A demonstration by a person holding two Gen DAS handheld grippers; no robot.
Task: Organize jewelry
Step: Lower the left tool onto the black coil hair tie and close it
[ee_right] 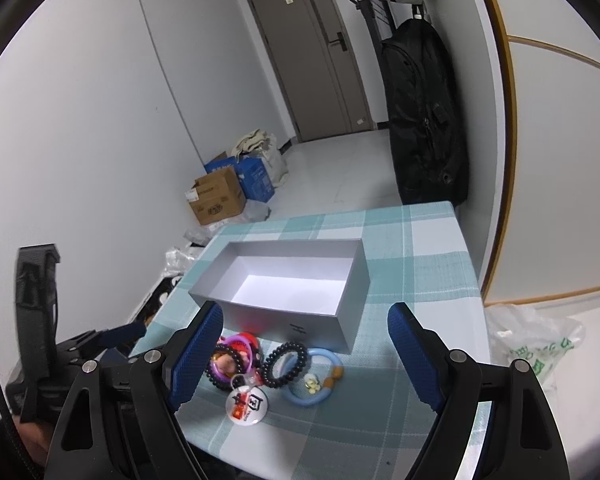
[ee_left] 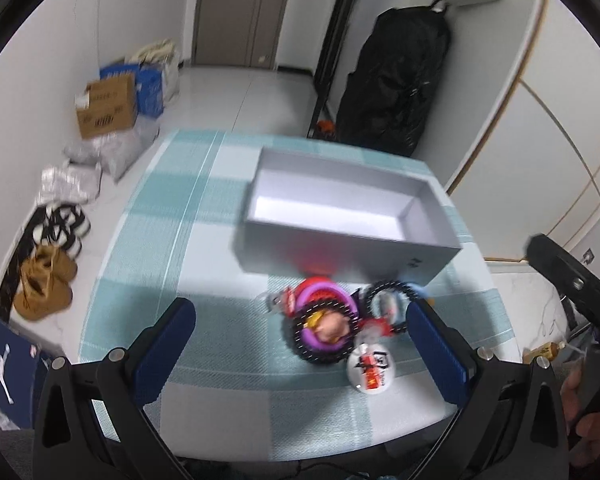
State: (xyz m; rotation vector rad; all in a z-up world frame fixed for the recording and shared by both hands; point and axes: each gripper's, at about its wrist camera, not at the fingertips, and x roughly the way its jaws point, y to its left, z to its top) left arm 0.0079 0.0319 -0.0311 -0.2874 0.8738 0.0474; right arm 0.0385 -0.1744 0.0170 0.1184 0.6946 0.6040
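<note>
Both grippers stand spread wide with nothing between their pads: the left gripper (ee_left: 300, 344) hangs over the jewelry heap (ee_left: 332, 320), which lies lower centre of its frame, nearer its right finger, while the right gripper (ee_right: 306, 356) has the same pile low and left of centre, beside its left finger. Black bead bracelet (ee_right: 286, 364), blue ring (ee_right: 314, 376) and round white badge (ee_right: 247, 405) crowd together, touching, just in front of the empty grey box (ee_right: 284, 280) on the checked cloth (ee_right: 420, 248); the left looks better placed, though tangled neighbours may hamper a clean single pick.
</note>
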